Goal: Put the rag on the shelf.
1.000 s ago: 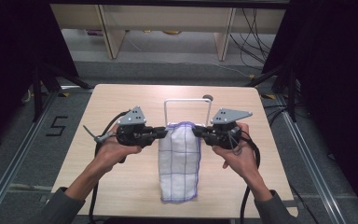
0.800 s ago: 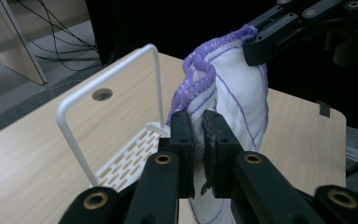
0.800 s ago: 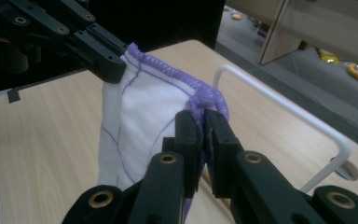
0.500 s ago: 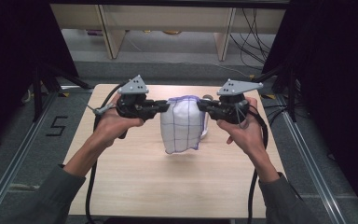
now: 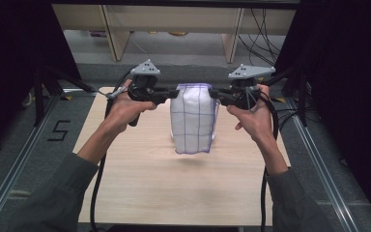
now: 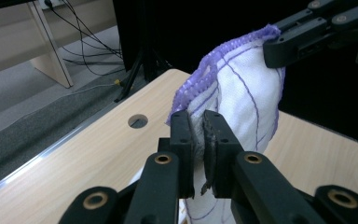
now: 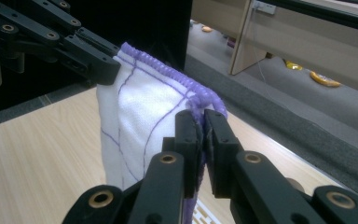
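Observation:
A white cloth (image 5: 193, 118) with thin purple grid lines and a purple hem hangs above the wooden table (image 5: 140, 183), held up by its two top corners. My left gripper (image 5: 174, 93) is shut on the cloth's left top corner. In the left gripper view its jaws (image 6: 199, 135) pinch the cloth (image 6: 242, 93) edge. My right gripper (image 5: 213, 94) is shut on the right top corner, and the right gripper view shows its jaws (image 7: 201, 128) clamped on the purple hem of the cloth (image 7: 140, 112). The cloth's lower edge hangs free, clear of the table.
A round hole (image 6: 138, 121) is cut in the table near its far edge. Metal frame rails (image 5: 24, 154) run along both sides of the table. Wooden furniture legs and cables (image 5: 261, 24) stand on the floor beyond it.
Both grippers have risen and moved away from me with the cloth. The cloth, lying flat on the table a second ago, now hangs free in the air.

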The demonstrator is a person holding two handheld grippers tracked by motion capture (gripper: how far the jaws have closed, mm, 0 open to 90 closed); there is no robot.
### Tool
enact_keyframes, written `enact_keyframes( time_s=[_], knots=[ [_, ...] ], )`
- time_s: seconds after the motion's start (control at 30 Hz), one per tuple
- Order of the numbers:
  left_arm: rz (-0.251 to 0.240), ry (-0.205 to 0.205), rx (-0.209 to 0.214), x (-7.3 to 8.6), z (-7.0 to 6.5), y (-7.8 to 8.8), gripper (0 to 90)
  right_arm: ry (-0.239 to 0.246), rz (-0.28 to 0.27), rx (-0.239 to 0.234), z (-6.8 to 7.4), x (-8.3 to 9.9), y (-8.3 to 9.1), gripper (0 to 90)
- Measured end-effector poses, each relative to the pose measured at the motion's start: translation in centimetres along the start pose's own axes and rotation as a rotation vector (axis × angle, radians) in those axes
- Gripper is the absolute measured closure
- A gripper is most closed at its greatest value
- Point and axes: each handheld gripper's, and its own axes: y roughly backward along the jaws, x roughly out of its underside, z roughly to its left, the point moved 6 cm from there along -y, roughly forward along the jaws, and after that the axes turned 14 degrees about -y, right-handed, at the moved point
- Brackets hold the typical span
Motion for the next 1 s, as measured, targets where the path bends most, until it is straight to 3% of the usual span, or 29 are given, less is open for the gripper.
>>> enact_keyframes(
  time_s=[0.3,0.47,0.7,0.83,0.87,1.0],
  knots=[
    [0.023,-0.006,-0.042,-2.0,2.1,-1.0,82.7,-0.007,-0.031,0.032,-1.4,-2.4,-0.5,84.8],
    [0.021,0.006,-0.060,-2.5,3.3,-1.9,82.6,-0.053,-0.036,0.041,-2.3,-3.6,-1.1,84.8],
    [0.022,-0.006,-0.087,-3.6,4.7,-2.6,82.8,-0.051,-0.039,0.061,-3.3,-5.1,-1.7,84.7],
    [0.014,0.020,-0.096,-3.9,5.6,-3.0,82.8,-0.072,-0.033,0.067,-3.7,-6.1,-2.1,84.7],
    [0.007,0.024,-0.096,-4.0,5.7,-3.1,82.8,-0.097,-0.026,0.063,-3.7,-6.4,-2.2,84.7],
    [0.022,0.045,-0.095,-3.8,6.5,-3.5,82.7,-0.087,-0.018,0.075,-3.8,-6.9,-3.0,84.7]
  ],
)
